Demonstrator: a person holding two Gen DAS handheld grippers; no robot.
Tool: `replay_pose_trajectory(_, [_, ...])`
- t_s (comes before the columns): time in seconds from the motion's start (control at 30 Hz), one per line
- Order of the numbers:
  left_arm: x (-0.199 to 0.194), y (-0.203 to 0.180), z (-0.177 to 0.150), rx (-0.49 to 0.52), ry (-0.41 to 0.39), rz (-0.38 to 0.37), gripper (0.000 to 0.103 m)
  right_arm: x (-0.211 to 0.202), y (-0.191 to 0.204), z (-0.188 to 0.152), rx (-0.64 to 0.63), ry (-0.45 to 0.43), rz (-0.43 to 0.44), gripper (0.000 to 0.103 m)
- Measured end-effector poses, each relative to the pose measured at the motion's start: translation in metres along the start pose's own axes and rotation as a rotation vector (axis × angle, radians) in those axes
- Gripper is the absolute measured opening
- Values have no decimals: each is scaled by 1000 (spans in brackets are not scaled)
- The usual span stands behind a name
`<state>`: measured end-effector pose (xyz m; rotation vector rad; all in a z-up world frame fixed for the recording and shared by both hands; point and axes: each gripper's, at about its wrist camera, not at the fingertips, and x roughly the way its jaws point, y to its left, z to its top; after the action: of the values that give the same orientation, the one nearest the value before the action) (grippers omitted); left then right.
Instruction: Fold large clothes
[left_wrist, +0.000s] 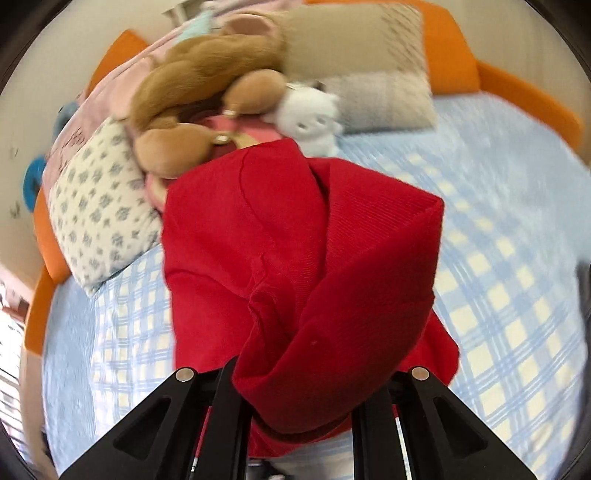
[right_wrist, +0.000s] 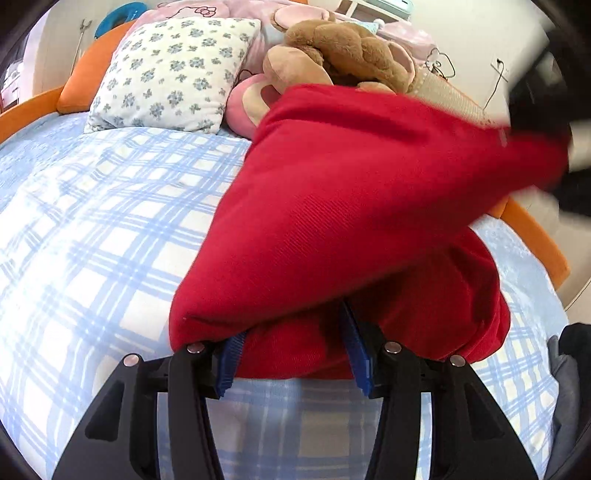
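A red knit garment (left_wrist: 295, 240) hangs over the blue plaid bed (left_wrist: 498, 277). It bunches between the black fingers (left_wrist: 229, 406) of my left gripper (left_wrist: 299, 402), which hide under the cloth. In the right wrist view the same red garment (right_wrist: 351, 192) stretches from my right gripper (right_wrist: 291, 354) up to the far right. There it meets the other gripper, a blurred dark shape (right_wrist: 539, 99). The blue pads (right_wrist: 231, 362) of my right gripper stand apart, with red cloth draped over and between them.
At the head of the bed (right_wrist: 92, 221) lie a floral pillow (right_wrist: 173, 74), a brown plush toy (right_wrist: 343, 51), a white plush (left_wrist: 310, 118) and beige pillows (left_wrist: 369, 62). An orange bed frame (left_wrist: 532, 96) rims the mattress. Dark clothing (right_wrist: 569, 387) lies at the right edge.
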<state>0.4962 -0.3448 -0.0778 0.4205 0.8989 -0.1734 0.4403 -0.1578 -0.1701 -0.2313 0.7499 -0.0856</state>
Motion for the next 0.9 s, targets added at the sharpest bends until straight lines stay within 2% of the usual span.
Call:
replay_pose_trajectory(0.13, [26, -49, -13, 87, -1, 85, 14, 3, -8, -3, 42, 5, 24, 50])
replay_pose_trajectory(0.3, [51, -91, -38, 212, -40, 197, 18, 7, -9, -3, 63, 17, 48, 50])
replay_pose_trajectory(0.4, [59, -105, -48, 262, -71, 254, 21, 8, -8, -2, 64, 23, 50, 50])
replay_pose_trajectory(0.47, [62, -107, -49, 258, -72, 262, 23, 9, -7, -1, 68, 25, 53, 50])
replay_pose_trajectory(0.6, [66, -117, -48, 316, -40, 305, 27, 11, -4, -3, 53, 28, 41, 50])
replay_pose_trajectory(0.67, [62, -117, -46, 332, -7, 313, 36, 12, -1, -2, 42, 34, 34, 51])
replay_pose_trajectory(0.7, [54, -114, -44, 324, 13, 282, 44, 12, 0, -3, 36, 35, 29, 51])
replay_pose_trajectory(0.73, [43, -109, -42, 300, 17, 225, 47, 13, 1, -3, 32, 34, 25, 51])
replay_pose_trajectory(0.77, [34, -104, -41, 279, 17, 172, 59, 13, 2, -3, 30, 34, 23, 52])
replay_pose_trajectory(0.8, [21, -95, -38, 247, 21, 69, 91, 13, 2, -4, 30, 34, 23, 52])
replay_pose_trajectory(0.83, [3, -83, -35, 201, 31, -99, 98, 13, 2, -4, 32, 34, 24, 52])
replay_pose_trajectory(0.87, [-17, -71, -33, 168, 8, -179, 98, 14, 1, -4, 35, 34, 26, 53])
replay_pose_trajectory(0.9, [-33, -61, -31, 157, -24, -199, 98, 14, 2, -4, 36, 35, 26, 53])
